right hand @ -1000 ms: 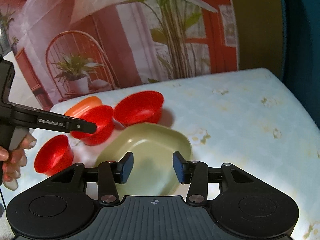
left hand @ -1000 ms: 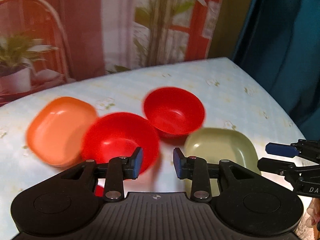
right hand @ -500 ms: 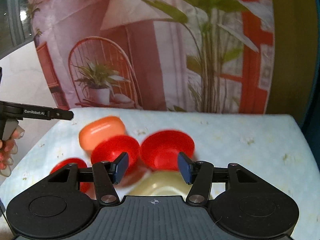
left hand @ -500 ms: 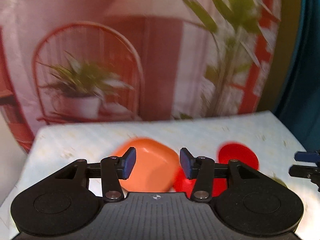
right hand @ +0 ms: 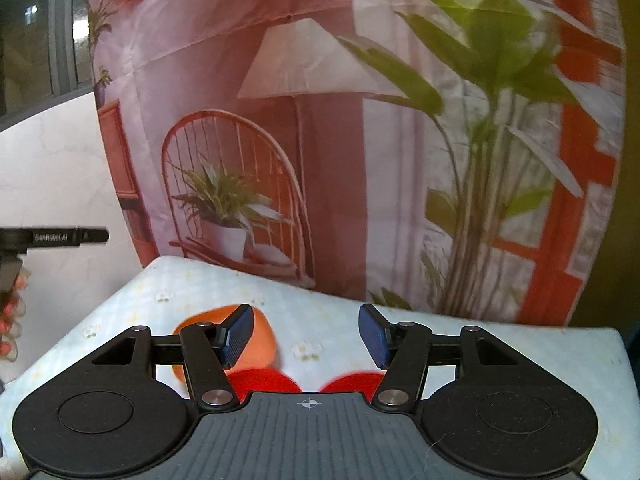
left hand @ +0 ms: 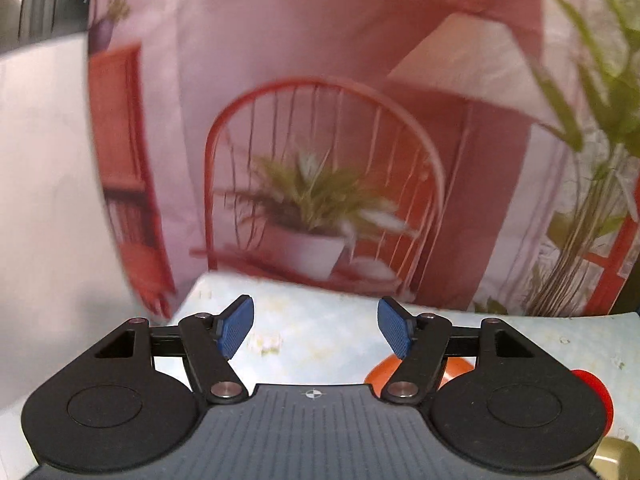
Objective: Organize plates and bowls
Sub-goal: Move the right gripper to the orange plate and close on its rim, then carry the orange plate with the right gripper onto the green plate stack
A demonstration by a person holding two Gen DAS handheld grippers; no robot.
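Note:
My left gripper (left hand: pixel 316 330) is open and empty, raised and pointing at the backdrop. Below it, only slivers show: an orange plate (left hand: pixel 456 364) behind the right finger, a red bowl (left hand: pixel 596 390) at the right edge, a green plate (left hand: pixel 616 456) at the bottom right corner. My right gripper (right hand: pixel 304 334) is open and empty, also held high. Beneath it lie the orange plate (right hand: pixel 262 338) and two red bowls (right hand: pixel 264 380) (right hand: pixel 356 382), mostly hidden by the gripper body. The left gripper shows in the right wrist view (right hand: pixel 56 236) at the far left.
The table (right hand: pixel 500 344) has a pale floral cloth and ends at a printed backdrop (right hand: pixel 320 120) of a chair, lamp and plants. A white wall (left hand: pixel 40 200) stands at the left. The person's hand (right hand: pixel 12 308) shows at the left edge.
Both grippers have lifted and tilted up, so the dishes slid down out of view and the backdrop fills the frames. Both jaws have opened wider. The left gripper swung to the left.

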